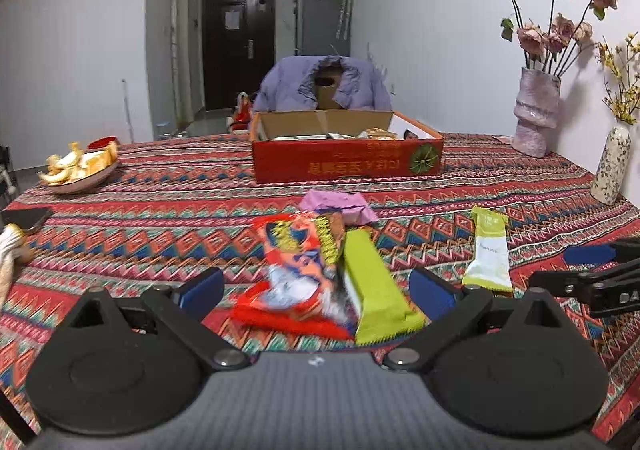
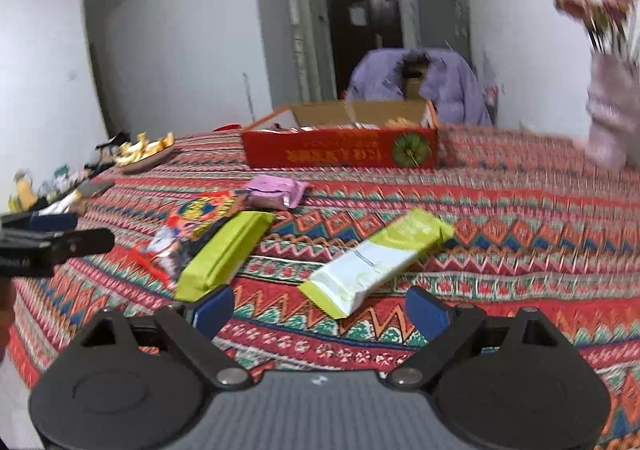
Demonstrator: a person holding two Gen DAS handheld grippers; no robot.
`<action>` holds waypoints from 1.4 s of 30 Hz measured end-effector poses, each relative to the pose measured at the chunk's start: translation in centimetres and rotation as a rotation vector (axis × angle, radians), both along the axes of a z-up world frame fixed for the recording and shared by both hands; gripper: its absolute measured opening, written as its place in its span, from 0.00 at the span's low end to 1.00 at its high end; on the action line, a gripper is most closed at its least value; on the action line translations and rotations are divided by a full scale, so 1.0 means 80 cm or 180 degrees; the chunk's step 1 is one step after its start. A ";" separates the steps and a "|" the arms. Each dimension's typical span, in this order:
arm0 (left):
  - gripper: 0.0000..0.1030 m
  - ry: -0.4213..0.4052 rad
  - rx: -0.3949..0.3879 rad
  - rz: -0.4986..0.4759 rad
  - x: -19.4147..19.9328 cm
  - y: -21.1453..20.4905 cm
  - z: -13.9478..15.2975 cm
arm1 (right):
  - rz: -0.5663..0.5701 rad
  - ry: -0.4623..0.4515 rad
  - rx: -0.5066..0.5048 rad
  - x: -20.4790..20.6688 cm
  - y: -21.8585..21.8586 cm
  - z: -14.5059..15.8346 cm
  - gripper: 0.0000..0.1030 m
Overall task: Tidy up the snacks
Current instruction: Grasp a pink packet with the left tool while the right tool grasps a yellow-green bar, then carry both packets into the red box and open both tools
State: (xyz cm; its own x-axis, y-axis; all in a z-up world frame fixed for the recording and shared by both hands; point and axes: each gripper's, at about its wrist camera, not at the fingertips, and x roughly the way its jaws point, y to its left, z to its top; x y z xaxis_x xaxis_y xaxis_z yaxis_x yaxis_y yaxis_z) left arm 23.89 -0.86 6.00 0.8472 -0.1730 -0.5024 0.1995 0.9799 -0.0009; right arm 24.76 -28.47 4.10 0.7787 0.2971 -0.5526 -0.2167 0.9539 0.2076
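Though blurred, red snack packet (image 1: 294, 274) apparently overlaps green bar (image 1: 376, 290).

Four snack packets lay flat on the patterned tablecloth: a red packet (image 1: 294, 274) touching a lime-green bar (image 1: 376, 290) on its right, a purple packet (image 1: 340, 205) just beyond, and a pale-green bar (image 1: 489, 250) apart, right. An open red box (image 1: 348, 161), holding snacks, stood farther back.

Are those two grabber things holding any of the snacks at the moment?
No. The left gripper is open around the red snack packet and green bar without closing; the right gripper is open near the pale green packet.
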 end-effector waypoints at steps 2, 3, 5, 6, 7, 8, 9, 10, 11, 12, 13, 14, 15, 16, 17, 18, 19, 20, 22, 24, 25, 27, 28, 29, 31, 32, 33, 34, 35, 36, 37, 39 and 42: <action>0.98 0.0056 0.0030 -0.0048 0.027 -0.010 0.000 | -0.0114 0.0126 0.0151 0.028 -0.009 -0.014 0.90; 0.98 0.0047 0.0037 -0.0088 0.044 -0.017 0.000 | -0.0169 0.0169 0.0182 0.041 -0.010 -0.019 0.90; 0.98 0.0045 0.0050 -0.0145 0.081 -0.029 -0.001 | -0.0275 0.0221 0.0203 0.068 -0.011 -0.029 0.90; 0.98 0.0066 0.0077 -0.0148 0.099 -0.036 -0.004 | -0.0308 0.0233 0.0190 0.081 -0.010 -0.034 0.89; 0.98 0.0108 0.0120 -0.0163 0.122 -0.043 -0.007 | -0.0318 0.0266 0.0166 0.093 -0.007 -0.038 0.87; 0.98 0.0158 0.0153 -0.0178 0.144 -0.050 -0.012 | -0.0298 0.0289 0.0118 0.105 -0.003 -0.041 0.85; 0.98 0.0220 0.0181 -0.0179 0.165 -0.056 -0.017 | -0.0259 0.0296 0.0050 0.116 0.003 -0.043 0.84; 0.98 0.0288 0.0204 -0.0152 0.184 -0.062 -0.021 | -0.0237 0.0310 -0.0038 0.126 0.010 -0.045 0.80; 0.98 0.0339 0.0201 -0.0136 0.204 -0.067 -0.027 | -0.0193 0.0302 -0.0136 0.135 0.016 -0.047 0.75; 0.98 0.0392 0.0199 -0.0135 0.222 -0.071 -0.033 | -0.0133 0.0294 -0.0219 0.143 0.023 -0.048 0.71; 0.98 0.0474 0.0229 -0.0095 0.241 -0.077 -0.040 | -0.0079 0.0292 -0.0293 0.151 0.027 -0.049 0.62; 0.98 0.0526 0.0242 -0.0081 0.253 -0.080 -0.045 | -0.0036 0.0259 -0.0393 0.159 0.032 -0.050 0.55; 0.98 0.0586 0.0242 -0.0084 0.265 -0.083 -0.050 | -0.0013 0.0246 -0.0454 0.166 0.034 -0.051 0.52; 0.96 0.0672 0.0232 -0.0081 0.278 -0.085 -0.056 | 0.0005 0.0239 -0.0490 0.173 0.035 -0.051 0.49; 0.94 0.0736 0.0205 -0.0081 0.285 -0.086 -0.060 | 0.0024 0.0226 -0.0521 0.180 0.035 -0.051 0.44; 0.91 0.0806 0.0168 -0.0071 0.293 -0.088 -0.063 | 0.0040 0.0221 -0.0536 0.187 0.032 -0.050 0.44; 0.88 0.0879 0.0124 -0.0054 0.299 -0.088 -0.067 | 0.0037 0.0214 -0.0552 0.195 0.030 -0.050 0.43; 0.87 0.0913 0.0112 -0.0024 0.303 -0.088 -0.070 | 0.0029 0.0208 -0.0558 0.203 0.027 -0.050 0.41; 0.78 0.0944 0.0109 0.0011 0.308 -0.088 -0.075 | 0.0010 0.0190 -0.0566 0.216 0.019 -0.051 0.39; 0.74 0.0957 0.0042 0.0037 0.310 -0.086 -0.075 | -0.0046 0.0178 -0.0560 0.225 0.011 -0.051 0.38; 0.66 0.0918 0.0042 0.0037 0.309 -0.087 -0.074 | -0.0069 0.0174 -0.0545 0.230 0.007 -0.052 0.38; 0.63 0.0890 0.0065 -0.0012 0.306 -0.091 -0.072 | -0.0076 0.0178 -0.0498 0.234 0.000 -0.052 0.38; 0.62 0.0874 0.0080 -0.0033 0.304 -0.094 -0.072 | -0.0081 0.0180 -0.0480 0.235 -0.001 -0.052 0.38; 0.62 0.0860 0.0103 -0.0043 0.302 -0.095 -0.071 | -0.0083 0.0183 -0.0463 0.235 -0.003 -0.052 0.38; 0.61 0.0872 0.0083 -0.0072 0.299 -0.098 -0.068 | -0.0071 0.0176 -0.0444 0.230 -0.004 -0.050 0.37; 0.61 0.0881 0.0018 -0.0088 0.295 -0.097 -0.064 | -0.0058 0.0171 -0.0441 0.224 -0.004 -0.047 0.37; 0.61 0.0871 -0.0025 -0.0098 0.291 -0.096 -0.061 | -0.0046 0.0165 -0.0435 0.218 -0.005 -0.044 0.37; 0.61 0.0823 -0.0070 -0.0108 0.283 -0.095 -0.053 | -0.0035 0.0152 -0.0420 0.211 -0.006 -0.039 0.37; 0.60 0.0771 -0.0095 -0.0124 0.276 -0.095 -0.046 | -0.0028 0.0135 -0.0396 0.204 -0.008 -0.033 0.37; 0.60 0.0715 -0.0109 -0.0145 0.267 -0.094 -0.039 | -0.0026 0.0098 -0.0388 0.195 -0.010 -0.026 0.37; 0.60 0.0657 -0.0110 -0.0152 0.257 -0.093 -0.030 | -0.0027 0.0064 -0.0391 0.189 -0.010 -0.020 0.37; 0.60 0.0560 -0.0132 -0.0165 0.238 -0.089 -0.014 | -0.0015 -0.0013 -0.0364 0.171 -0.011 -0.004 0.37; 0.61 0.0393 -0.0206 -0.0162 0.199 -0.078 0.010 | 0.0016 -0.0117 -0.0342 0.144 -0.010 0.016 0.37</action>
State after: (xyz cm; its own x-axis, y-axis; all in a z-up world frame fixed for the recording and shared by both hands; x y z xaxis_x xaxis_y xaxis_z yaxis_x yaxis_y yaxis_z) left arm 39.80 -7.07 6.80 0.7690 -0.2495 -0.5886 0.2434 0.9656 -0.0914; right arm 36.26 -29.25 5.39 0.7976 0.2417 -0.5526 -0.2272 0.9691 0.0960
